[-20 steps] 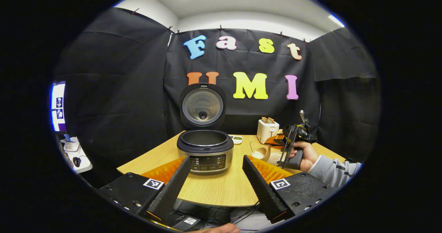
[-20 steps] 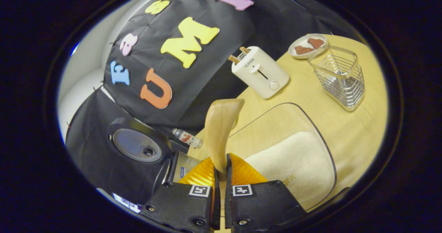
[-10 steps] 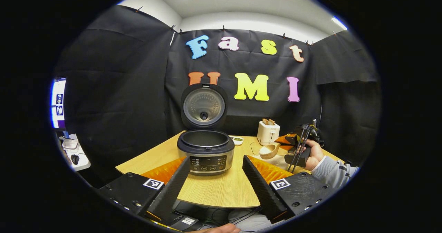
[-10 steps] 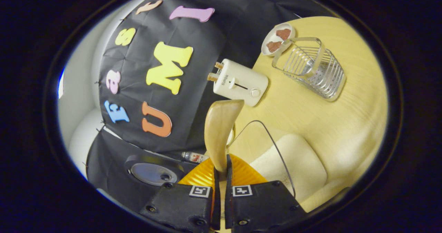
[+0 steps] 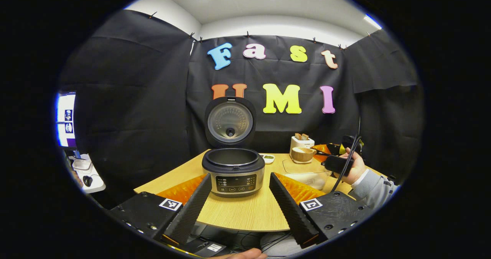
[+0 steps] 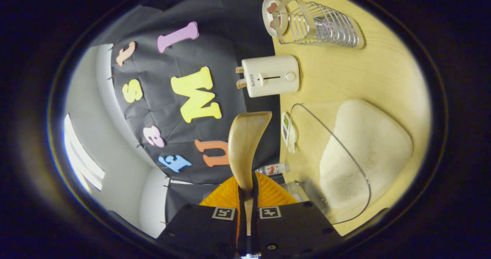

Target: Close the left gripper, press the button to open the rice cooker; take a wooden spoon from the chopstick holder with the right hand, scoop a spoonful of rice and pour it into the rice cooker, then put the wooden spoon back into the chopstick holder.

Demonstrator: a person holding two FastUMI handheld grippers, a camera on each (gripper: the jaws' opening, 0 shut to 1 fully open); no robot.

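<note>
Now the right claw (image 6: 247, 197), clamped on the wooden spoon (image 6: 245, 144), holds it rolled sideways above the rice container (image 6: 364, 151); rice could spill before the open rice cooker (image 5: 233, 167). Left claw (image 5: 239, 197) gapes empty.

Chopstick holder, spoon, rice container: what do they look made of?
Chopstick holder: looks like bright metal wire, shiny silver bars with open gaps.
Wooden spoon: pale tan, smooth matte, so likely wood; the right gripper clamps its handle.
Rice container: clear and thin-rimmed, with the table showing through; probably plastic, possibly glass.
</note>
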